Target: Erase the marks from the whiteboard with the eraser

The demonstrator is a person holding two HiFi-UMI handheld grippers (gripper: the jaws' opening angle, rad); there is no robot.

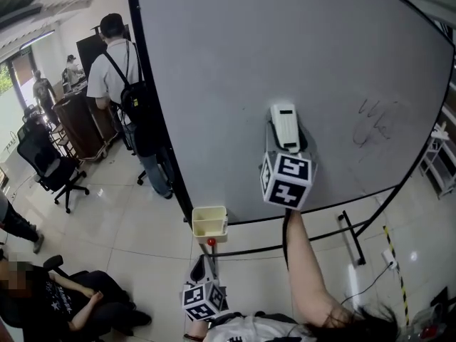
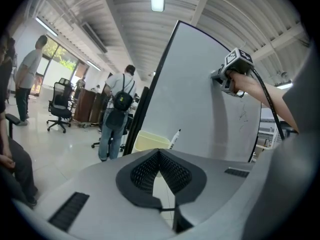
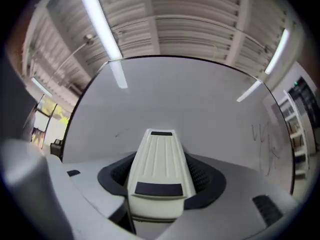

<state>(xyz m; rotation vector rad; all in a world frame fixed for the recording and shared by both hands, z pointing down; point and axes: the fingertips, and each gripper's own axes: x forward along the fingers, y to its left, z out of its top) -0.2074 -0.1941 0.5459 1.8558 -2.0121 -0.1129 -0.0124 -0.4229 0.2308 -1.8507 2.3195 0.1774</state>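
Right gripper (image 1: 286, 142), on a raised, outstretched arm (image 1: 308, 262), clamps the eraser (image 1: 283, 125) against the whiteboard (image 1: 228, 77), left of the faint marks (image 1: 375, 123). Left gripper (image 1: 199, 268) hangs low, jaws closed on nothing, by the yellow tray (image 1: 209, 221). Beyond, a person with a backpack (image 1: 117, 73) stands. Only the left gripper view shows a marker (image 2: 174, 139) in the tray.

Tiled floor (image 1: 121, 219), left part: a black office chair (image 1: 51, 168) stands near a wooden cabinet (image 1: 80, 123). Beside the cabinet, a standing person (image 1: 114, 66) wears a black backpack (image 1: 137, 100). A pale yellow bin (image 1: 209, 221) holds a tilted marker (image 2: 174, 138) — dark end up.
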